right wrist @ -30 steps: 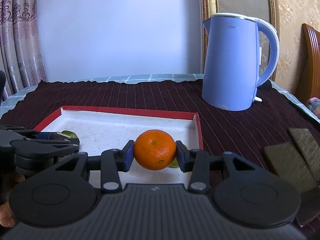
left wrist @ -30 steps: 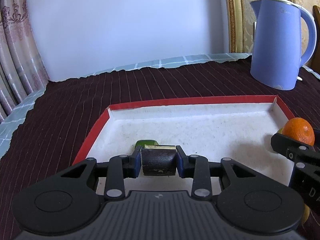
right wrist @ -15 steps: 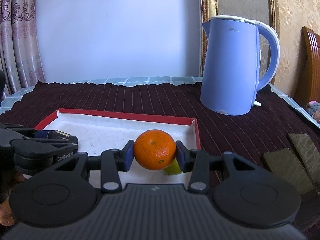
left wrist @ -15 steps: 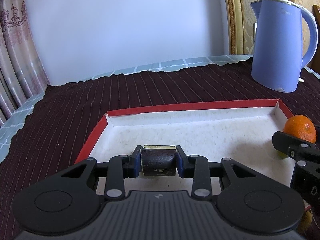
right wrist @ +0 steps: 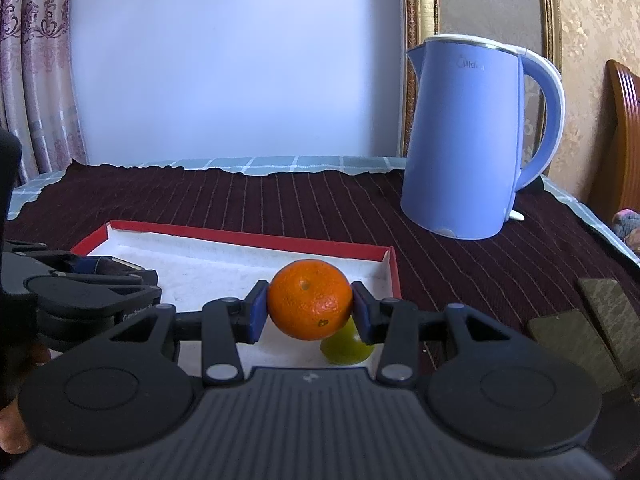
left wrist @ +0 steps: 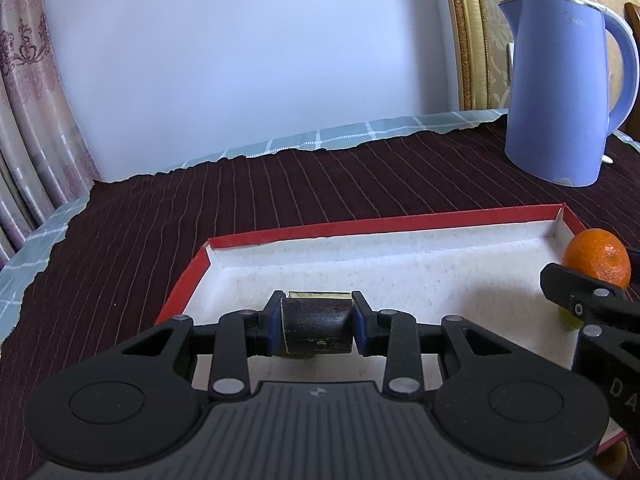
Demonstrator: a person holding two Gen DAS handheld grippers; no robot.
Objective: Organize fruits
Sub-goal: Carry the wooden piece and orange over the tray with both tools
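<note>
My left gripper (left wrist: pixel 316 330) is shut on a short dark purple chunk (left wrist: pixel 316 326) with a pale yellow cut end, held just over the near left part of the white, red-rimmed tray (left wrist: pixel 380 224). My right gripper (right wrist: pixel 310 316) is shut on an orange (right wrist: pixel 310 300), above the tray's (right wrist: pixel 240 236) near right corner. That orange (left wrist: pixel 598 258) also shows at the right edge of the left wrist view. A yellow-green fruit (right wrist: pixel 346 344) lies in the tray right below the orange, partly hidden by it. The left gripper (right wrist: pixel 92 276) appears at the left of the right wrist view.
A blue electric kettle (left wrist: pixel 560 88) (right wrist: pixel 468 140) stands on the dark striped cloth behind and to the right of the tray. Dark flat slabs (right wrist: pixel 580 340) lie on the cloth to the right of my right gripper. Curtains hang at the far left.
Both grips stay the same. A green fruit seen behind the dark chunk a second ago no longer shows. The yellow-green fruit under the orange is now more exposed.
</note>
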